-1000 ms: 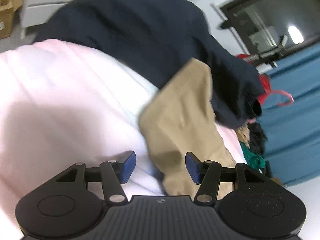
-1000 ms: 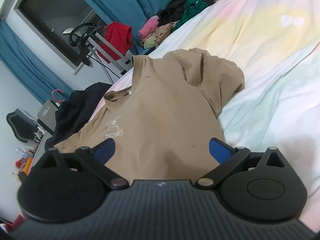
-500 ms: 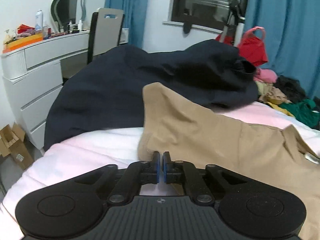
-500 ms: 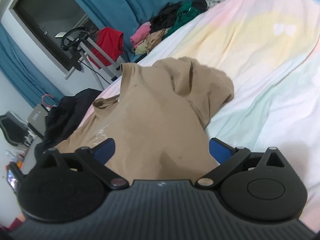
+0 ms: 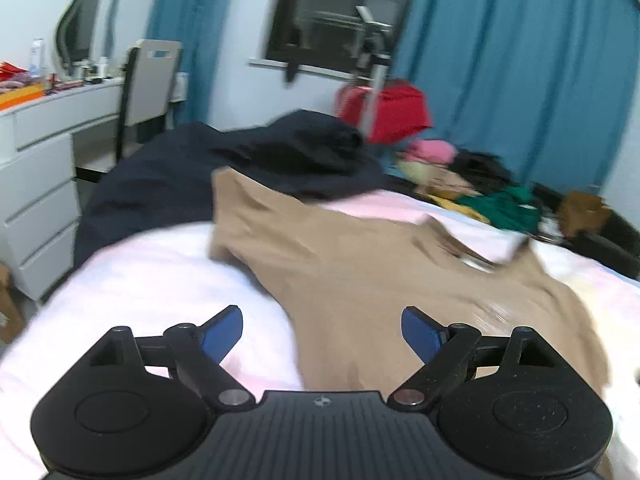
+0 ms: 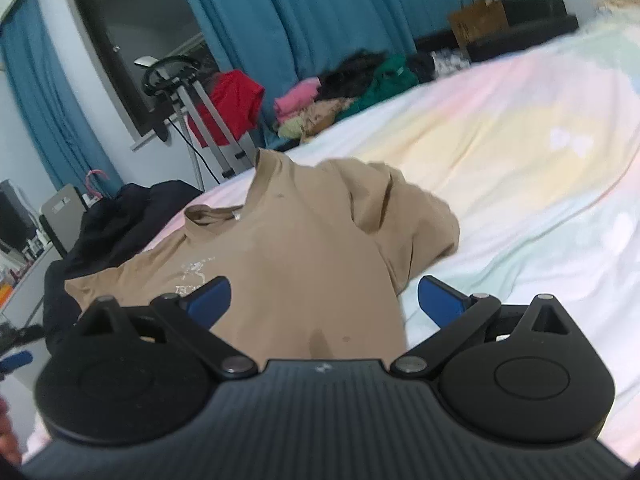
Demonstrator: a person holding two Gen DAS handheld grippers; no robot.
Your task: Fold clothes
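Left gripper [image 5: 322, 330] jaws now apart — tan shirt [image 6: 296, 256] edge free.

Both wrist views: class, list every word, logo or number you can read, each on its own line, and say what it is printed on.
"TEC...": pale chest print on the tan cotton T-shirt, under a small pale logo; the rest is hidden behind the right gripper.
The same print in the left wrist view: too blurred to read.
Bottles on the white dresser: labels too small to read.
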